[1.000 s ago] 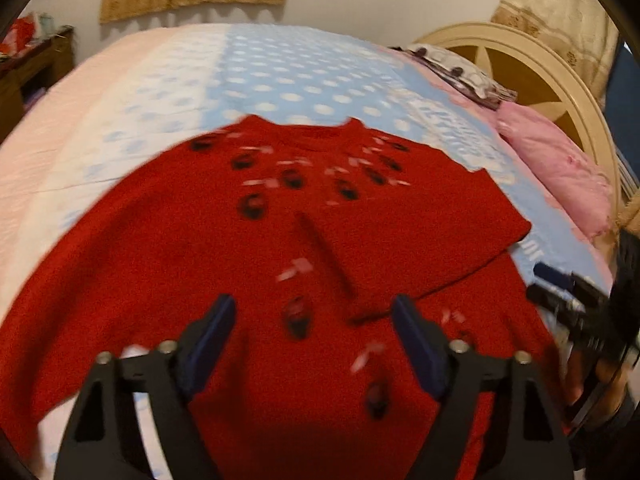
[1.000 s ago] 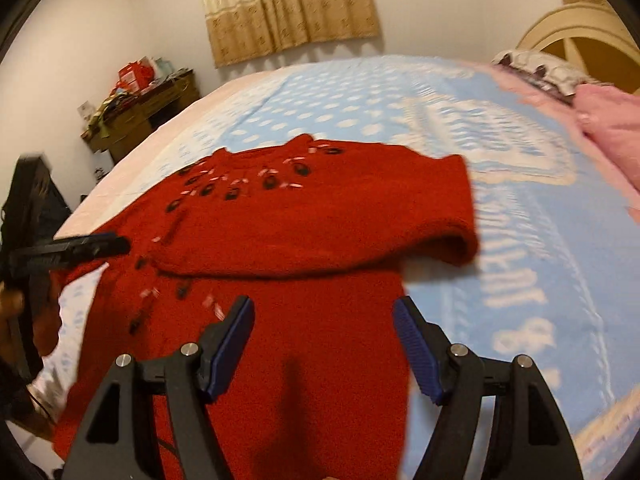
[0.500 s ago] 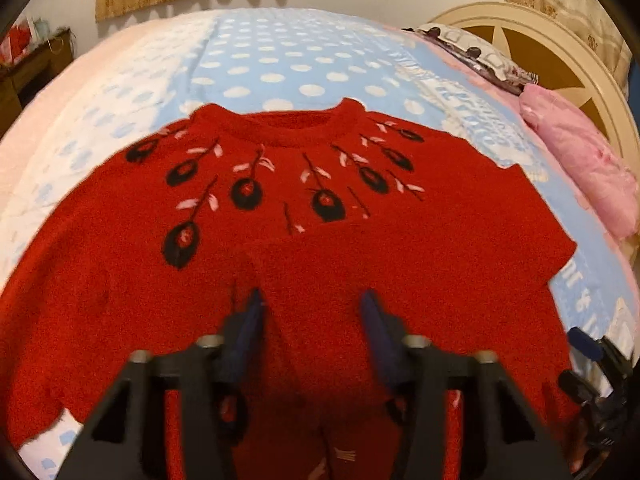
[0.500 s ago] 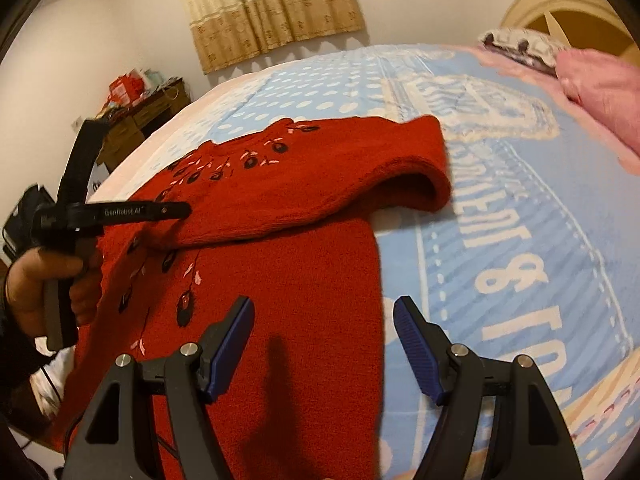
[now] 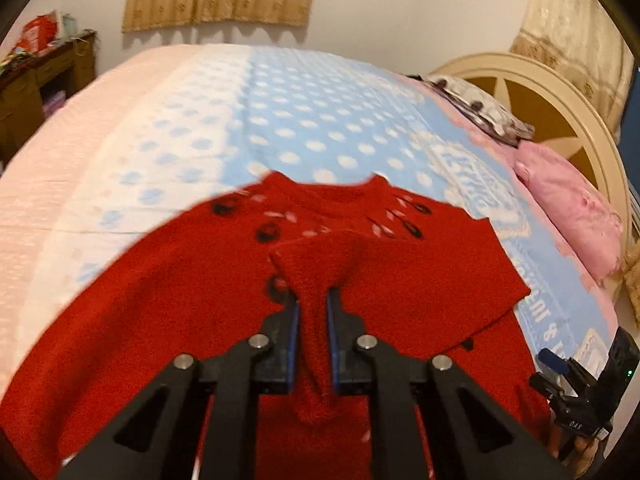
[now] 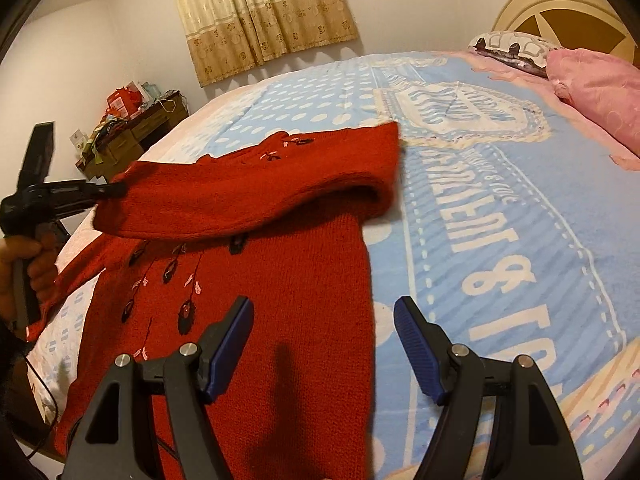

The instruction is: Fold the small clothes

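A red knit sweater [image 5: 168,300] with dark and pink flower marks lies front up on the bed; it also shows in the right wrist view [image 6: 280,320]. One sleeve [image 6: 248,196] is folded across the chest. My left gripper [image 5: 313,312] is shut on the cuff end of that sleeve [image 5: 316,264] and holds it lifted off the body; it shows in the right wrist view [image 6: 112,189] at the sleeve's left end. My right gripper [image 6: 324,320] is open and empty, above the sweater's lower right edge; it shows in the left wrist view [image 5: 560,368].
The bed has a blue dotted and lettered blanket [image 6: 500,208] with a pink part [image 5: 80,128] on the left. Pink pillows [image 6: 596,92] and a cream headboard [image 5: 560,96] are on the right. A cluttered wooden desk [image 6: 132,128] stands by the far wall.
My left gripper went from open above the sweater to shut on the folded sleeve's end and lifted it. My right gripper stayed open, shifting a little over the sweater's right edge.
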